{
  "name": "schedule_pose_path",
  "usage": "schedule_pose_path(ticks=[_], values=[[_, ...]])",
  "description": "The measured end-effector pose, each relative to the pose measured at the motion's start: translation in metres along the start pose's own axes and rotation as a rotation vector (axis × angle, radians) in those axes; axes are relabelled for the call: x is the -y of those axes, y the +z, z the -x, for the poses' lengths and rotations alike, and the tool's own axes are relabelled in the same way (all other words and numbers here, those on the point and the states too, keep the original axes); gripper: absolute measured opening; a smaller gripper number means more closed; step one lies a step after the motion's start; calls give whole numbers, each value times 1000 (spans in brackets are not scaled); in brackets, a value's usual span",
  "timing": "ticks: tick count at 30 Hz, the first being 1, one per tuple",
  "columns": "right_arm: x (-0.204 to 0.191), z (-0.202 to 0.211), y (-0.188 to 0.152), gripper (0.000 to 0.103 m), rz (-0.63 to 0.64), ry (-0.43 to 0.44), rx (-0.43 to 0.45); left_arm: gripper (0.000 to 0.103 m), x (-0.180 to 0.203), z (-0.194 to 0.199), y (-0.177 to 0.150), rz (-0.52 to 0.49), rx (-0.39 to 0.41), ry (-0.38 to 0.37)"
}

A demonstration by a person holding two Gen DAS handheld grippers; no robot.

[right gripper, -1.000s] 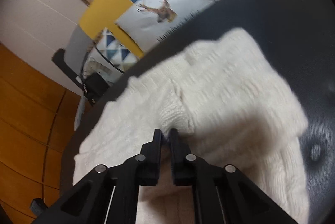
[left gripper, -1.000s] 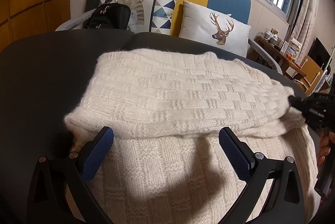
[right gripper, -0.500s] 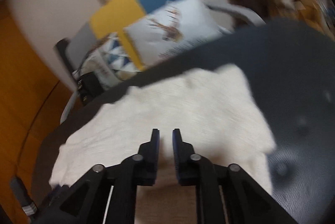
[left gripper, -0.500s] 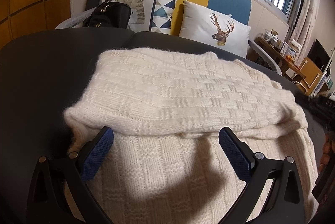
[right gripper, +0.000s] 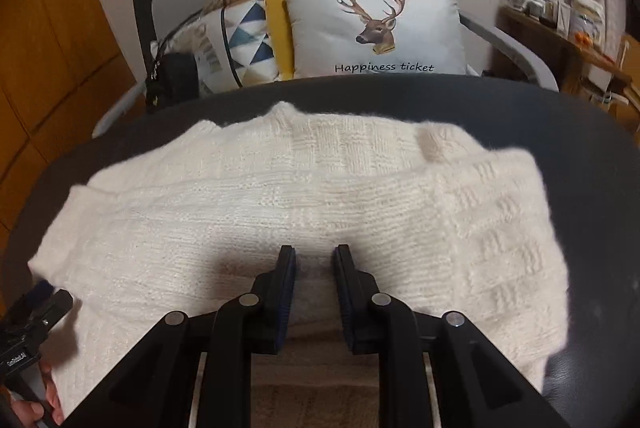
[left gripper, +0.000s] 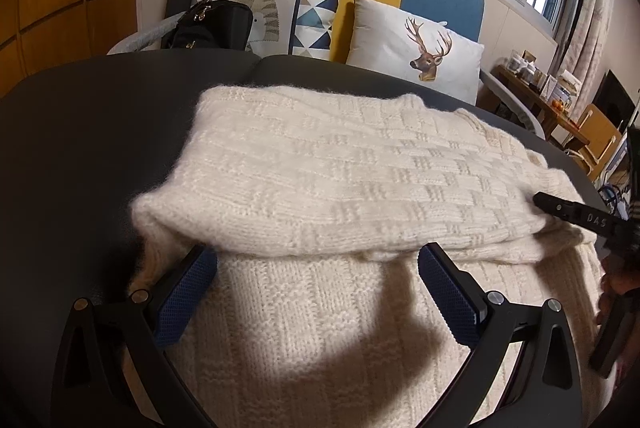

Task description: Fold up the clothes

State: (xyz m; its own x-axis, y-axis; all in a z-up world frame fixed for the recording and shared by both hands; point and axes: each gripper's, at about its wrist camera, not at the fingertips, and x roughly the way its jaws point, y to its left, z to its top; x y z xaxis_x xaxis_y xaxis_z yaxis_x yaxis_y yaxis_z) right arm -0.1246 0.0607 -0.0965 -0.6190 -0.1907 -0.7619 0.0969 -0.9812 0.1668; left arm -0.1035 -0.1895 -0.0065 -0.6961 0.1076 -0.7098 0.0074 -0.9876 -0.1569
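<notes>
Cream knitted sweater (left gripper: 332, 187) lying on the dark surface (left gripper: 80, 147), filling the centre and lower half of both wrist views, partly folded: an upper layer with a basket-weave pattern is doubled over a plainer ribbed layer, the fold edge running left to right across the frame. Left gripper (left gripper: 316, 292) fingers spread wide and empty, straddling that edge, which lies just ahead of their tips. Right gripper (right gripper: 314, 280) fingers narrowly parted over the sweater, nothing visibly pinched, near its lower middle.
</notes>
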Motion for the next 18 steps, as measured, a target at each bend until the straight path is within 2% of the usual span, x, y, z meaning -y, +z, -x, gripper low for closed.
schedule_pose_path(ticks=[2,4,6,9,11,16,18], values=[[-11,9,7,20,6,-45,-18,102,1,-1,0,-6,-4,11],[-30,27,10,23,17,34,59,102,2,-2,1,-16,-9,26],[-56,29,11,23,107,90,70,102,4,-4,1,-24,-14,37],[-83,9,6,23,233,78,-6,102,4,-4,1,-28,-17,41],[-81,-7,0,23,252,57,-61,102,4,-4,0,-27,-16,42],[-37,-6,-8,23,86,98,-28,102,8,-5,0,-38,-19,58],[-32,-7,-7,23,75,112,-26,102,8,-5,0,-39,-22,67]])
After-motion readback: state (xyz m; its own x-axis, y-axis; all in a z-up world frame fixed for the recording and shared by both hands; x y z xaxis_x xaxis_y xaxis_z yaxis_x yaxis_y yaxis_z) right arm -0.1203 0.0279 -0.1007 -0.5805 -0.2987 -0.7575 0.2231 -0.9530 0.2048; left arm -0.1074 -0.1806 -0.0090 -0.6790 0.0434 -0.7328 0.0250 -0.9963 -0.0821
